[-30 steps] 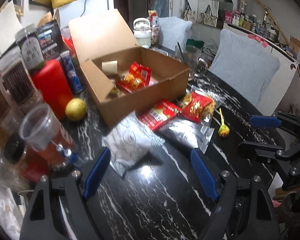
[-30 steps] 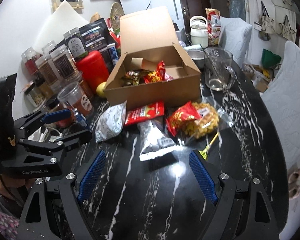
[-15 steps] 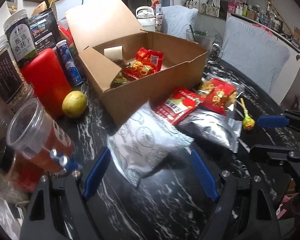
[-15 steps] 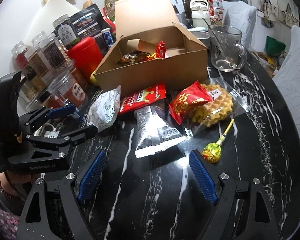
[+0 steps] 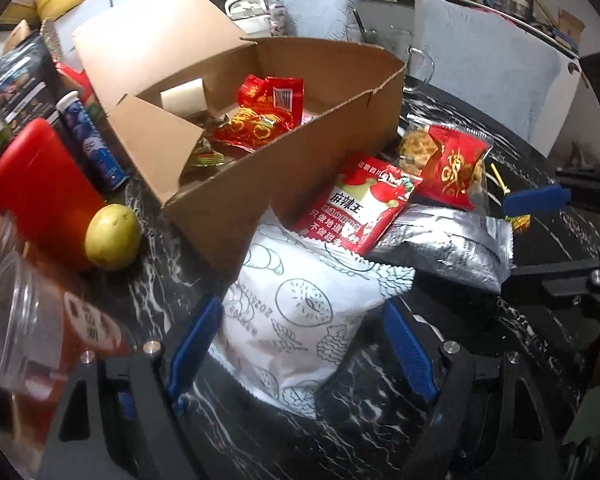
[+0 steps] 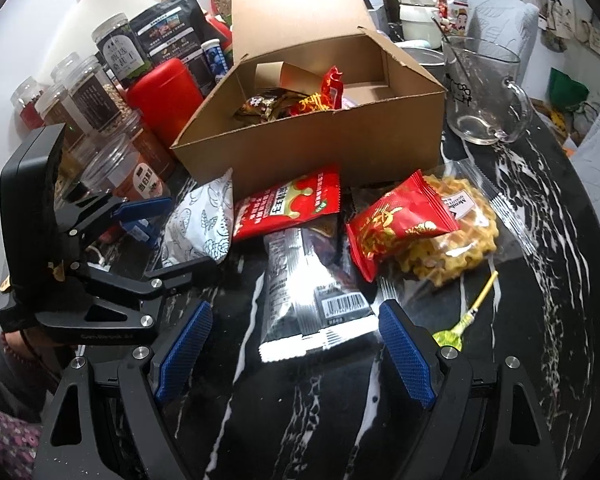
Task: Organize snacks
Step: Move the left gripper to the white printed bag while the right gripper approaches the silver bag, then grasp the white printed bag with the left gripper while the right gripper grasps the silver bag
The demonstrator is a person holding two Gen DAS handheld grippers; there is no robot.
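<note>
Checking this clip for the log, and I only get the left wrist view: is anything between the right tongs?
Observer: Yes. The barcode end of the flat silver foil packet lies between the open right tongs; the pads are clear of it.
Operator: Where does that yellow stick end?
Observer: In a green-wrapped lollipop head, on the black marble table close beside the tongs' right-hand pad.
Operator: What's the glass behind the brown cardboard box?
Observer: A clear glass jug with a handle, upright and nearly empty.
</note>
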